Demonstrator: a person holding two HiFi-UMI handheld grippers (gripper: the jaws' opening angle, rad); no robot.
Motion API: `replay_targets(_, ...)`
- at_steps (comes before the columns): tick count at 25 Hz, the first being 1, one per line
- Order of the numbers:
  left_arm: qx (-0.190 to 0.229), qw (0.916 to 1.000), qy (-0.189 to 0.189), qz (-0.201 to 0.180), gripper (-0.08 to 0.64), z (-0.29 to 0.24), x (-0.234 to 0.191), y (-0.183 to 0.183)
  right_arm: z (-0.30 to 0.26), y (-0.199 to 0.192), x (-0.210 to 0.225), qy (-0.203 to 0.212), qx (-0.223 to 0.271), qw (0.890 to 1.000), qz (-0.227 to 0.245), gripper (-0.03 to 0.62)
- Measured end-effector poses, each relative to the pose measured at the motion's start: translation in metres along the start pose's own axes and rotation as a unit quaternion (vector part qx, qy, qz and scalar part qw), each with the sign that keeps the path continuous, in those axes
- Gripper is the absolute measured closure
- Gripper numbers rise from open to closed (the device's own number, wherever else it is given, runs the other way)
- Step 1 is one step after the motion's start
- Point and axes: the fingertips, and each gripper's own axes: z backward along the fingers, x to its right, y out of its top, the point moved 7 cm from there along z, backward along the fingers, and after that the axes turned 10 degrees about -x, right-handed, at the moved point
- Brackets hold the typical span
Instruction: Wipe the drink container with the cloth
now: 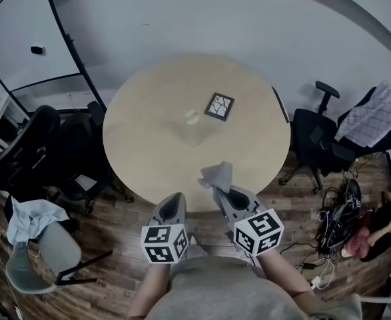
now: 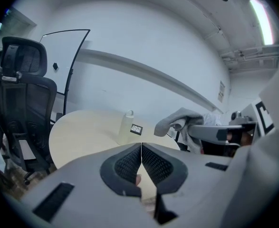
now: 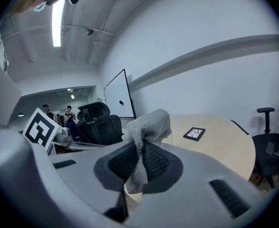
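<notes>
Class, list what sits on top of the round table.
A pale drink bottle and a dark square tile, apart. The cloth gripped by the right tool hides part of the table's near edge.

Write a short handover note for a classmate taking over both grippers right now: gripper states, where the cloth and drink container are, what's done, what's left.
Left gripper: shut, empty, by the table's near edge.
Right gripper: shut on the cloth, bunched above its jaws.
Drink container: upright near the middle of the round table, beside a small dark-framed square; nothing touches it.
Done: cloth in grip.
Left: reach the container, probably steady it with the left gripper, wipe it.
</notes>
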Motion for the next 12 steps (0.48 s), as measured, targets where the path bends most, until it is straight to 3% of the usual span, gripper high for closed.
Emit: replay_targets(12,-0.007,0.9990,-0.026,-0.035,0.557,-0.038,-0.064,0.041,-0.068,0.026,0.005,-0.037,0.013,0.999,-0.019,0.580)
